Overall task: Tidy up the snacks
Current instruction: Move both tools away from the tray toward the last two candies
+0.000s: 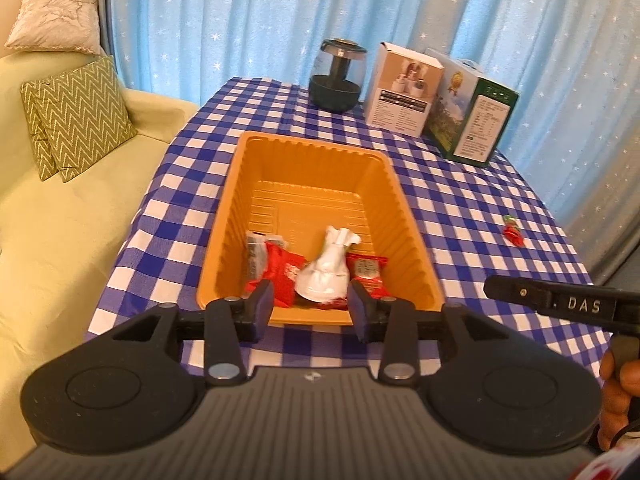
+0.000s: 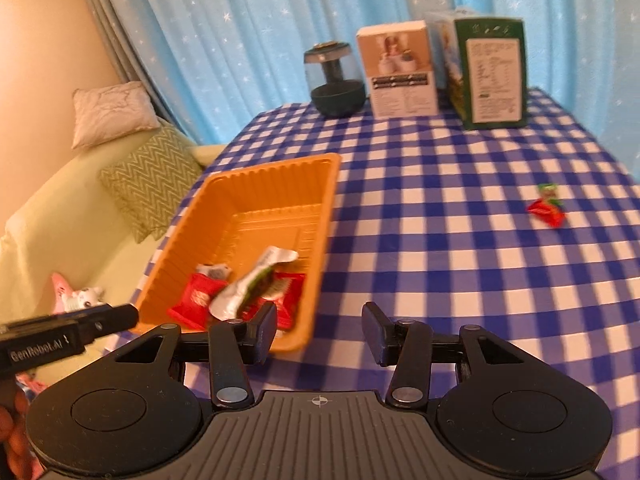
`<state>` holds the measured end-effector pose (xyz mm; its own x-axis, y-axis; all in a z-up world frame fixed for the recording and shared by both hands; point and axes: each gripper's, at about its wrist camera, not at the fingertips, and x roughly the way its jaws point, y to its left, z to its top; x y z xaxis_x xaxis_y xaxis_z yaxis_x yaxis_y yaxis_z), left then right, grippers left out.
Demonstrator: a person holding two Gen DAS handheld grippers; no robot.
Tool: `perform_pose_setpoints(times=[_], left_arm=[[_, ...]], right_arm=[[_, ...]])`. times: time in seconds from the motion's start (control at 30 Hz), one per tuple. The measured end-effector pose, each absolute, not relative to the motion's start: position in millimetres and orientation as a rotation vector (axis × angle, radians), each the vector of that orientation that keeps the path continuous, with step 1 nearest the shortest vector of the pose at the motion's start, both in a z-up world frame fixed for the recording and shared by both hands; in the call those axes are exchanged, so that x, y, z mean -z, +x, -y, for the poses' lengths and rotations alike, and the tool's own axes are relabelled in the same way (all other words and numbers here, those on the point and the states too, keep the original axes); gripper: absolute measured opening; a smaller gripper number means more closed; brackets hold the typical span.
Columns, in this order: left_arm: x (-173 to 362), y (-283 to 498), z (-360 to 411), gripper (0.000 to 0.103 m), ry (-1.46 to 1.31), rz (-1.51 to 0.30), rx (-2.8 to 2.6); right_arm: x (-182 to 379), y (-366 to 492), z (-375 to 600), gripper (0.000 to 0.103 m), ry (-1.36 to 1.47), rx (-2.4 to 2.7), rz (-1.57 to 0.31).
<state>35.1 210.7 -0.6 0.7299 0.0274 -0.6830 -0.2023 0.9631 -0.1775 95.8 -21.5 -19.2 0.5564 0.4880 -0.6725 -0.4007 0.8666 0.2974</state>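
Note:
An orange plastic tray (image 1: 234,208) (image 2: 256,170) sits on the blue checked tablecloth. At its near end lie two red snack packets (image 1: 286,276) (image 1: 368,276), a white crumpled packet (image 1: 326,268) (image 2: 248,284) and a grey one (image 1: 254,256). My left gripper (image 1: 311,312) hovers over the tray's near rim, open, with the white packet beyond its fingers and untouched. My right gripper (image 2: 320,332) is open and empty above the cloth, beside the tray's near right corner. One red and green candy (image 1: 512,232) (image 2: 546,206) lies alone on the cloth to the right.
At the table's far edge stand a dark glass jar (image 1: 338,76), a white box (image 1: 404,88) and a green box (image 1: 468,116). A pale sofa with zigzag cushions (image 1: 76,120) runs along the left. A hand (image 1: 616,392) holds the right tool's black bar (image 1: 560,302).

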Motion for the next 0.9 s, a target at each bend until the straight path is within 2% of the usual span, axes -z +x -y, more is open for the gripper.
perform_pose_setpoints(times=[0.57,0.9], left_arm=[[-28,15,-148,0.059,-0.212,-0.711,-0.040],[-32,20,-105,0.064,-0.185,-0.712,0.048]], right_arm=[[-8,54,91,0.048,0.104,-0.421,-0.770],[-10,44,139,0.048,0.141,-0.325,-0.763]])
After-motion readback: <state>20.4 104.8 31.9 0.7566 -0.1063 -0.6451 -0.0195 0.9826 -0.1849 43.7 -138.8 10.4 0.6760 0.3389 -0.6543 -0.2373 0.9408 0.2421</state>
